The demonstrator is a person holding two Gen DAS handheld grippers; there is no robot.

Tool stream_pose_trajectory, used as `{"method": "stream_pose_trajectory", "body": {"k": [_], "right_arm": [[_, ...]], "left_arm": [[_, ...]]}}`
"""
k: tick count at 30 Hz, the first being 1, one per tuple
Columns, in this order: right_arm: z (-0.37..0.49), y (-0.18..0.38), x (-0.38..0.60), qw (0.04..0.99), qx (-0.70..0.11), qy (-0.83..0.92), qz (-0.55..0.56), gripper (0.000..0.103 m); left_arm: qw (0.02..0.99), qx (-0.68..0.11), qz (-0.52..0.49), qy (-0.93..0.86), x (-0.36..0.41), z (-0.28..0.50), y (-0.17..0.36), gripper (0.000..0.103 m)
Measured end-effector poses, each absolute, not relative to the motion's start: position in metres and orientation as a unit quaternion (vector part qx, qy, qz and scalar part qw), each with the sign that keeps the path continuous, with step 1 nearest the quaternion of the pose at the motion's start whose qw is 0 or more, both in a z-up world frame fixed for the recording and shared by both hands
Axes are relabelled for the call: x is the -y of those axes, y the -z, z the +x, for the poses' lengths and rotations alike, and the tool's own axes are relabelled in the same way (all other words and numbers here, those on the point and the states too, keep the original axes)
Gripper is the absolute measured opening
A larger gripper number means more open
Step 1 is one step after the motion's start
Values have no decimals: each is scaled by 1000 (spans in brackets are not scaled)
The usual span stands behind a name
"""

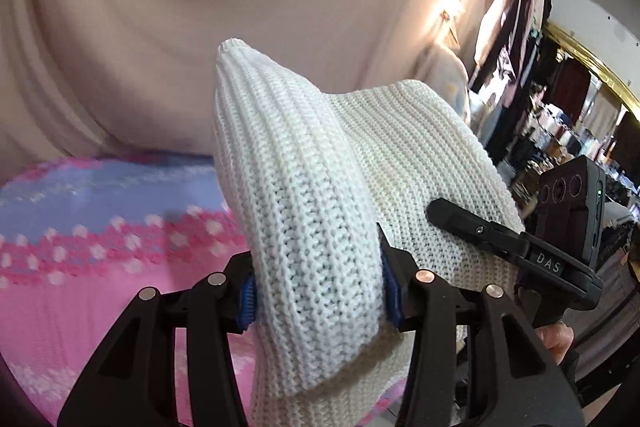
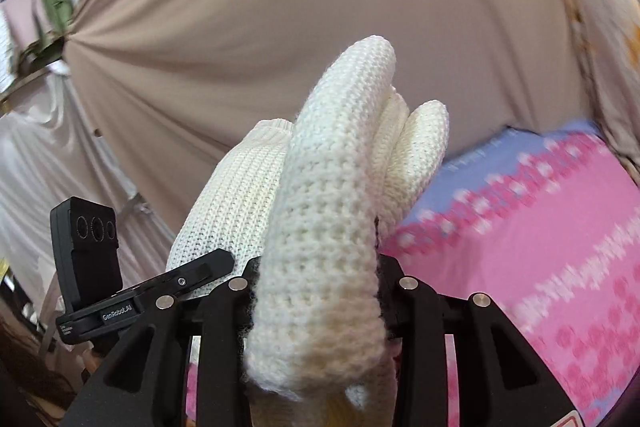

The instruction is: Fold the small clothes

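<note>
white knit garment, held aloft by both grippers

item: white knit garment (image 1: 304,211), chunky ribbed weave, bunched into thick folds. no containers are in view.

left gripper (image 1: 318,293): jaws clenched on a fold of the garment; the blue pads (image 1: 247,303) press into the knit from both sides. the fold rises upright between the fingers and ends in a rounded tip above them. the rest of the fabric spreads away toward the right gripper (image 1: 464,223), whose black finger lies against it.

right gripper (image 2: 316,291): jaws clenched on another bunched fold of the white knit garment (image 2: 332,211), which stands up between the fingers in several rounded lobes. the left gripper (image 2: 200,269) shows at the left, touching the same fabric.

below: pink and blue bedspread (image 1: 100,227), dotted pattern, well under the lifted garment. behind: beige draped curtain (image 2: 280,7).
</note>
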State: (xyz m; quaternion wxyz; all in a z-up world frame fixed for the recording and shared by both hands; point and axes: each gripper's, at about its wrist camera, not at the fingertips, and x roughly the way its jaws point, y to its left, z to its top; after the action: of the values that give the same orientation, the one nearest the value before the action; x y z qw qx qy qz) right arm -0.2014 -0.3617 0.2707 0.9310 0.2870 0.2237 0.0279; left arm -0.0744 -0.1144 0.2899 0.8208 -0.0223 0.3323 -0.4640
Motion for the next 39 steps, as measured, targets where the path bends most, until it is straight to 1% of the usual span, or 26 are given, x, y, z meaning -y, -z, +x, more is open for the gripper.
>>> {"method": "stream_pose_trajectory", "body": {"k": [3, 5, 7, 9, 10, 11, 12, 13, 14, 15, 16, 17, 18, 20, 21, 23, 25, 27, 28, 30, 31, 32, 34, 37, 39], "right_arm": [[-173, -278, 335, 933, -220, -65, 277, 34], [-155, -279, 311, 930, -228, -91, 275, 34], [-131, -264, 288, 921, -248, -111, 279, 35], [-113, -241, 272, 911, -273, -117, 285, 37], [-102, -220, 263, 903, -297, -113, 289, 42], [-89, -186, 252, 891, -332, -108, 292, 49], [-81, -155, 244, 881, -362, -97, 290, 50], [-76, -127, 242, 870, -390, -83, 289, 52], [-72, -90, 240, 855, -426, -57, 289, 52], [-74, -49, 239, 833, -473, -13, 286, 52], [-78, -29, 240, 818, -499, 11, 287, 50], [-86, -15, 240, 803, -514, 24, 300, 47], [-95, -10, 241, 796, -514, 24, 319, 47], [-111, -21, 236, 806, -498, 26, 319, 47], [-113, -26, 232, 813, -494, 24, 308, 47], [-105, -35, 219, 824, -490, 11, 284, 47], [-95, -35, 208, 825, -494, 15, 274, 47], [-83, -25, 199, 820, -508, 24, 260, 54], [-77, -18, 195, 818, -515, 25, 254, 61], [-70, -6, 190, 815, -528, 36, 237, 61], [-66, 4, 187, 809, -542, 42, 224, 48], [-66, 8, 186, 802, -551, 45, 227, 18], [-75, -7, 188, 806, -530, 40, 260, 12], [-86, -38, 177, 843, -493, 32, 215, 12], [-78, -15, 171, 830, -529, 33, 172, 15]], "left_arm": [[840, -322, -24, 437, 72, -59, -294, 47], [845, -333, -31, 416, 45, -49, -286, 48], [846, -360, -42, 392, 18, -34, -264, 50], [846, -385, -44, 366, -3, -21, -231, 55], [847, -394, -41, 355, -8, -15, -210, 62], [848, -414, -34, 329, -18, -7, -174, 74], [849, -431, -26, 306, -26, -2, -144, 78], [848, -456, -13, 271, -34, 3, -114, 77], [836, -497, -6, 231, -45, 7, -77, 74], [824, -523, -13, 216, -56, 7, -54, 72], [814, -547, -33, 194, -71, 5, -35, 70], [811, -553, -47, 186, -81, 2, -29, 71], [810, -553, -59, 186, -88, -1, -30, 71], [814, -545, -68, 190, -95, -6, -37, 73], [818, -539, -65, 192, -94, -7, -42, 73], [827, -524, -45, 197, -85, -7, -51, 79], [834, -516, -9, 196, -68, -6, -52, 79], [834, -518, 24, 190, -54, 0, -41, 79], [832, -521, 36, 189, -50, -1, -35, 79], [821, -537, 51, 184, -43, 2, -14, 76], [817, -544, 56, 183, -44, 1, -7, 67], [810, -555, 67, 178, -42, 1, 0, 62], [806, -562, 73, 172, -46, -2, 5, 63], [800, -576, 58, 157, -56, -3, 15, 65], [791, -592, 48, 148, -58, -2, 27, 66]]}}
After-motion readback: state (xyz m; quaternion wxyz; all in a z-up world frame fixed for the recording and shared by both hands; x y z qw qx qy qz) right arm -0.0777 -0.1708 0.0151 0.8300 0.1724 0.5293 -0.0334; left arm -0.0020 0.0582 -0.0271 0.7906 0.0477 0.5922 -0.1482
